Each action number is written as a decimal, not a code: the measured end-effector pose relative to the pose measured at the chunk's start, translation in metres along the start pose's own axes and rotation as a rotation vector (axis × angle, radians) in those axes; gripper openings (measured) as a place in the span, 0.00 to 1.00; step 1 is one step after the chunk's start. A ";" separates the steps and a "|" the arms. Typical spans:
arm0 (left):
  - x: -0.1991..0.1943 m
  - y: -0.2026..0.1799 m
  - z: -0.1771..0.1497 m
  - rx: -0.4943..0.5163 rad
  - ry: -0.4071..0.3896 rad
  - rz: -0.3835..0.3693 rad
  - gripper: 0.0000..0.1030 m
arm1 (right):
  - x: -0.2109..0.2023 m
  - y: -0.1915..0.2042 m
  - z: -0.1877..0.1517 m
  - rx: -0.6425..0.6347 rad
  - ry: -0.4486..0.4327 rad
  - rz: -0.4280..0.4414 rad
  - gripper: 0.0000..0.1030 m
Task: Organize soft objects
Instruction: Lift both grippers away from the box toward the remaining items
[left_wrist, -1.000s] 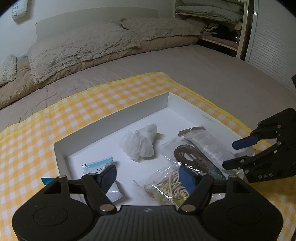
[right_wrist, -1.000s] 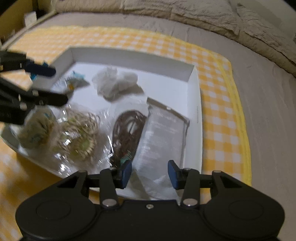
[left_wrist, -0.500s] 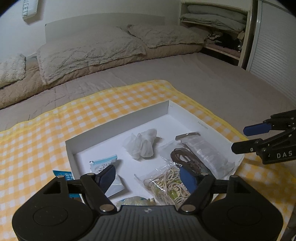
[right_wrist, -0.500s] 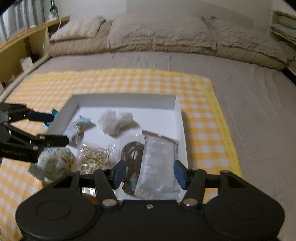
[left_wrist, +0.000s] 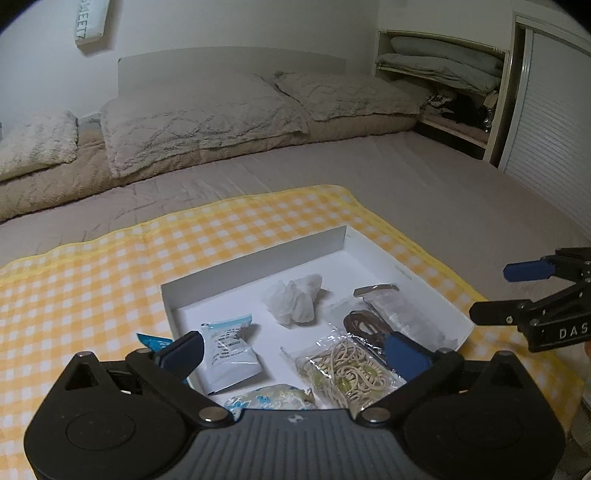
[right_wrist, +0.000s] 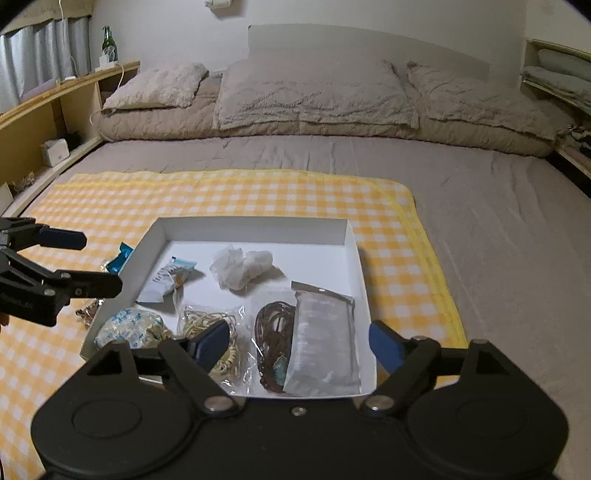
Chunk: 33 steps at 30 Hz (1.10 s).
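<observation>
**Both claws spreading above a filled box, nothing held**

Left claw (left_wrist: 291, 350) is opening wide, nothing between its pads; right claw (right_wrist: 299, 343) is opening too, also empty. Both are hovering over the near edge of the white box (right_wrist: 251, 229), which is sitting on the checked cloth (right_wrist: 229, 192) on the bed (right_wrist: 498, 229).

Risks, judging from here:
- Blue wrapper (right_wrist: 120, 258) and a small brownish bit (right_wrist: 86, 314) are lying outside the box's left wall, so they could get missed.
- Bags are slick and overlapping, so a pinch on one could be dragging its neighbour out.
- Tissue wad (right_wrist: 242, 267) is light and could be clinging to a pad.
- Box is light on soft bedding, so a nudge at the near wall could be tipping it.

Count, left to right in the right wrist view:
- blue wrapper outside: 1
- brownish bit outside: 1, too small to identify
- blue-patterned bundle (right_wrist: 129, 330): 1
- white sachet (right_wrist: 166, 280): 1
- bag of beige bands (right_wrist: 210, 325): 1
- tissue wad: 1
- brown cord bag (right_wrist: 271, 332): 1
- grey pouch (right_wrist: 321, 339): 1
</observation>
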<state>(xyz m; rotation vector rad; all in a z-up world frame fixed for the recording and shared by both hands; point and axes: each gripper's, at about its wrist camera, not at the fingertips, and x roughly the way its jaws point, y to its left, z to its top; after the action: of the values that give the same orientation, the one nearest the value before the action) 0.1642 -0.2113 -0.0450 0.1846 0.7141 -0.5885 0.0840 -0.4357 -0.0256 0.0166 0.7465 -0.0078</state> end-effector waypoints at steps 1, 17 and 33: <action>-0.003 0.000 -0.001 0.001 -0.001 0.004 1.00 | -0.002 0.000 0.000 0.005 -0.004 -0.002 0.85; -0.044 0.038 -0.008 -0.064 -0.060 0.074 1.00 | -0.013 0.019 0.007 0.033 -0.065 -0.032 1.00; -0.065 0.113 -0.017 -0.137 -0.101 0.207 1.00 | 0.017 0.088 0.044 -0.036 -0.085 0.032 1.00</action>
<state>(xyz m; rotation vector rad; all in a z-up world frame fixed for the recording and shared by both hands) 0.1792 -0.0831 -0.0189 0.0991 0.6257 -0.3476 0.1272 -0.3482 -0.0035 -0.0066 0.6616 0.0349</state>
